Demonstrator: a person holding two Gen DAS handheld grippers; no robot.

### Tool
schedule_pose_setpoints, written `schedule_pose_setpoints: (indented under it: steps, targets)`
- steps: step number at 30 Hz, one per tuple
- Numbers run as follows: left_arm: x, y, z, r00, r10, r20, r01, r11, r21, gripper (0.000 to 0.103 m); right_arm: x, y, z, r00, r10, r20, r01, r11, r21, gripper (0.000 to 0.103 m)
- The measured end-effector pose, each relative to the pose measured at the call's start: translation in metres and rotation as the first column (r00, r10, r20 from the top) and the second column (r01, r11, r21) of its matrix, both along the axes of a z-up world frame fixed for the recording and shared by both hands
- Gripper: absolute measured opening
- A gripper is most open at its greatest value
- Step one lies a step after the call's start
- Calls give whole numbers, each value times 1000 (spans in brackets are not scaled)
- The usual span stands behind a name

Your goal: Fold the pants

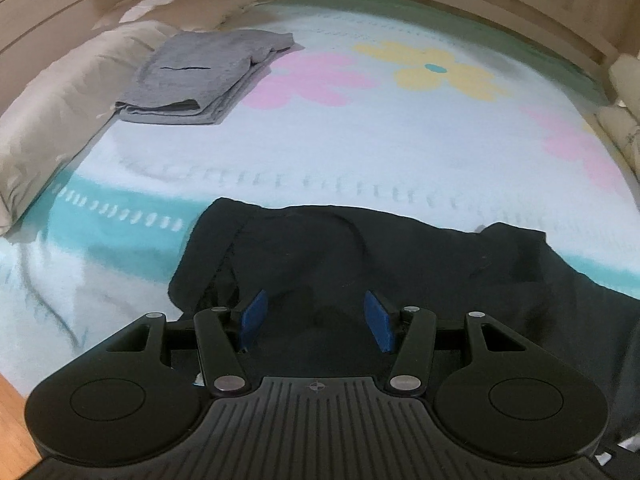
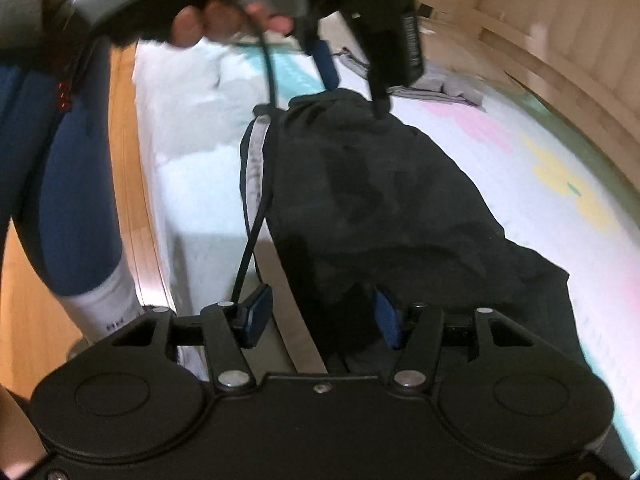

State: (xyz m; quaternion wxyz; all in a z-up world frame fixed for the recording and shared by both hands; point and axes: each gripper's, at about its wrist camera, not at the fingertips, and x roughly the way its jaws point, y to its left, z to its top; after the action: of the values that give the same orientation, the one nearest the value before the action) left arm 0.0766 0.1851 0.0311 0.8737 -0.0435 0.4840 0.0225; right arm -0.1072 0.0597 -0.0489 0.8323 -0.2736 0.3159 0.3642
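I see soft, rumpled black pants (image 1: 360,256) bunched on the near edge of the fuzzy flower-print blanket (image 1: 400,140). My left gripper (image 1: 316,320) hangs over them, blue pads spread; my right gripper (image 2: 320,320) is spread too. Folded grey pants (image 1: 200,76) lie far left.

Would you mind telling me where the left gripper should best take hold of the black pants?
Probably the near edge of the black pants, approached low from the bed's near side. The left gripper is open right above that rumpled edge, whose raised folds give the pads something to pinch.
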Motion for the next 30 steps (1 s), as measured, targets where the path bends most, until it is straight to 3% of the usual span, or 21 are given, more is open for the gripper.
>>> schedule_pose_setpoints:
  steps: [8, 11, 14, 15, 18, 19, 26, 30]
  targets:
    - [1, -11, -7, 999, -29, -27, 29, 1000, 1, 52, 8, -7, 5, 999, -43, -6, 43, 999, 32, 58]
    - [1, -17, -9, 999, -43, -29, 44, 999, 17, 52, 11, -4, -3, 999, -36, 9, 36, 999, -30, 46]
    - [1, -18, -12, 998, -47, -38, 48, 998, 30, 52, 10, -1, -9, 1000, -16, 27, 17, 998, -63, 43]
    - [1, -18, -13, 998, -45, -42, 46, 998, 30, 52, 10, -1, -10, 999, -15, 38, 17, 998, -64, 38]
    - [1, -17, -15, 998, -41, -48, 42, 999, 29, 52, 10, 0, -10, 999, -6, 49, 9, 998, -60, 11]
    - [1, -17, -15, 998, -40, -48, 41, 999, 29, 52, 9, 0, -9, 999, -8, 52, 11, 998, -58, 8]
    - [6, -26, -25, 995, -65, -72, 68, 997, 30, 52, -5, -6, 0, 998, 56, -17, -57, 998, -32, 7]
    - [10, -34, -55, 980, -82, -179, 93, 994, 56, 53, -1, -4, -5, 998, 52, -34, -53, 998, -34, 9]
